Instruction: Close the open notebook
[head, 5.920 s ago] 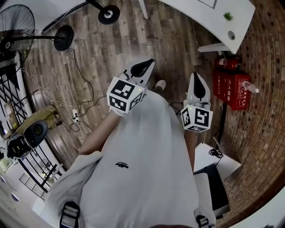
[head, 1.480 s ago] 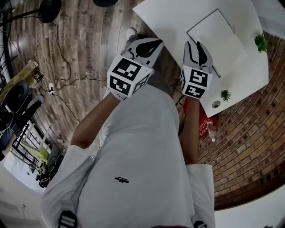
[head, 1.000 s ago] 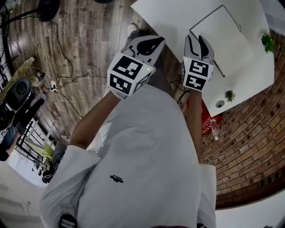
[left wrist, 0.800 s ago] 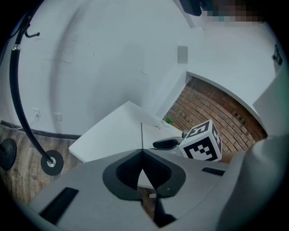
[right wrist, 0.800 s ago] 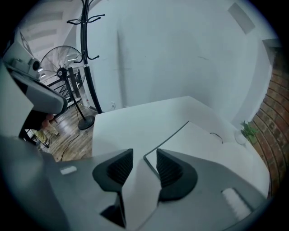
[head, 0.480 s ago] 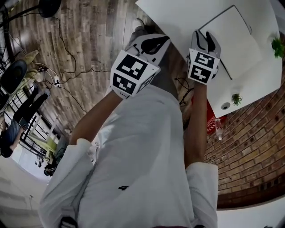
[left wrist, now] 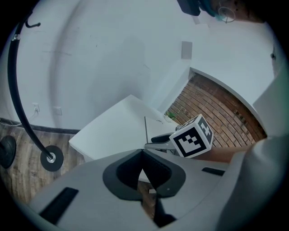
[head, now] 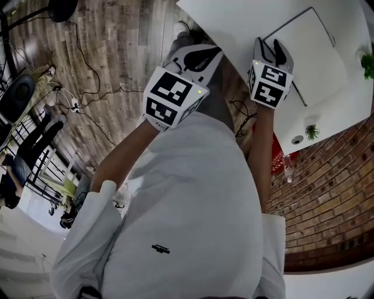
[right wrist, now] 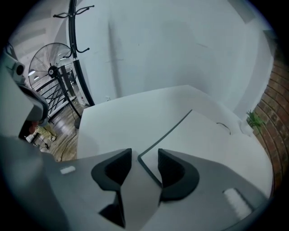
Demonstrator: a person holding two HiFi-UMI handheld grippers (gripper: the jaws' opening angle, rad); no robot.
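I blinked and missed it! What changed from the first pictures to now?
The person walked up to the white table. The right gripper came over the near corner of the open white notebook, its jaws just opening wider, the corner between them ungripped. Unchanged: notebook open, left gripper shut, empty.

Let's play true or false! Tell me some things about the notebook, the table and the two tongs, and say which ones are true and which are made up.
1. The notebook lies open on the white table. True.
2. The right tongs are squeezing the notebook. False: they stand open and have just been opening wider. The notebook's corner shows between them, but the pads are not pressing on it.
3. The floor is made of wooden boards. True.
4. The left tongs are holding a pen. False: they are shut, with nothing in them.
5. A small green plant sits on the table. True.
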